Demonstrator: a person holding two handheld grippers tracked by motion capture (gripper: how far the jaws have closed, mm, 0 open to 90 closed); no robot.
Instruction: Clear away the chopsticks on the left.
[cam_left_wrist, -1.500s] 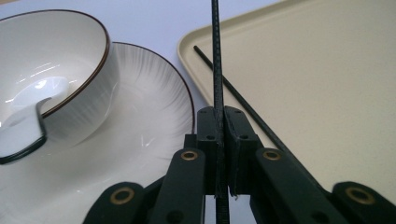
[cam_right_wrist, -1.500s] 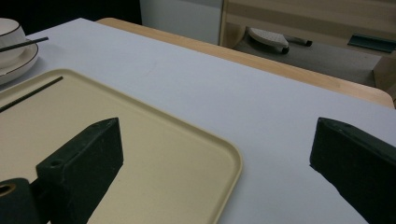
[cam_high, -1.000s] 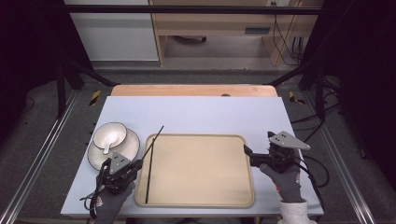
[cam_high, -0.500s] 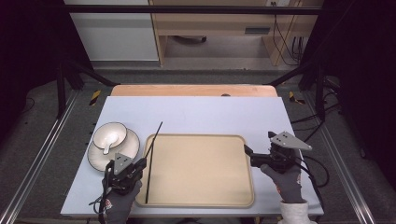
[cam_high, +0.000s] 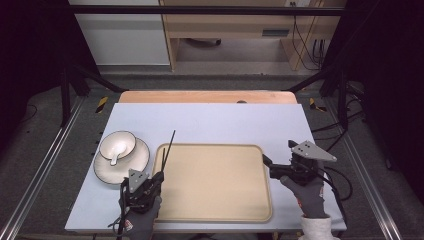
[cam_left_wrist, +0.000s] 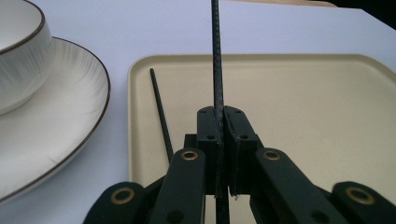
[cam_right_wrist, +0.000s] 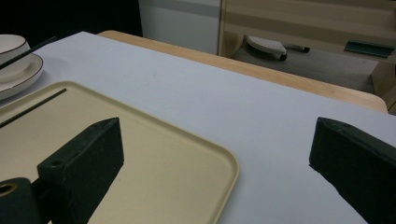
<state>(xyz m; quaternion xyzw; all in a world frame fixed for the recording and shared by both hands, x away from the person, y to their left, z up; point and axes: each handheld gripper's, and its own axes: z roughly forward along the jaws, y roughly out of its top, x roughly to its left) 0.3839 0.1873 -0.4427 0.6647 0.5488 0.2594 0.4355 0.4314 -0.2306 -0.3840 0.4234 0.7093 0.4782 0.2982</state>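
The left gripper (cam_high: 159, 176) sits at the near left edge of the beige tray (cam_high: 220, 200), its jaws clamped on a black chopstick (cam_left_wrist: 216, 60) that points away over the tray's left rim; a second chopstick (cam_left_wrist: 161, 112) lies flat inside the tray along that rim, just left of the held one; a white bowl (cam_high: 118, 145) with a spoon (cam_high: 116, 154) rests on a dark-rimmed plate (cam_high: 131, 167) just left of the tray, on the pale blue table (cam_high: 225, 125); the right gripper (cam_high: 266, 164) hovers at the tray's right edge, jaws spread wide with nothing between them.
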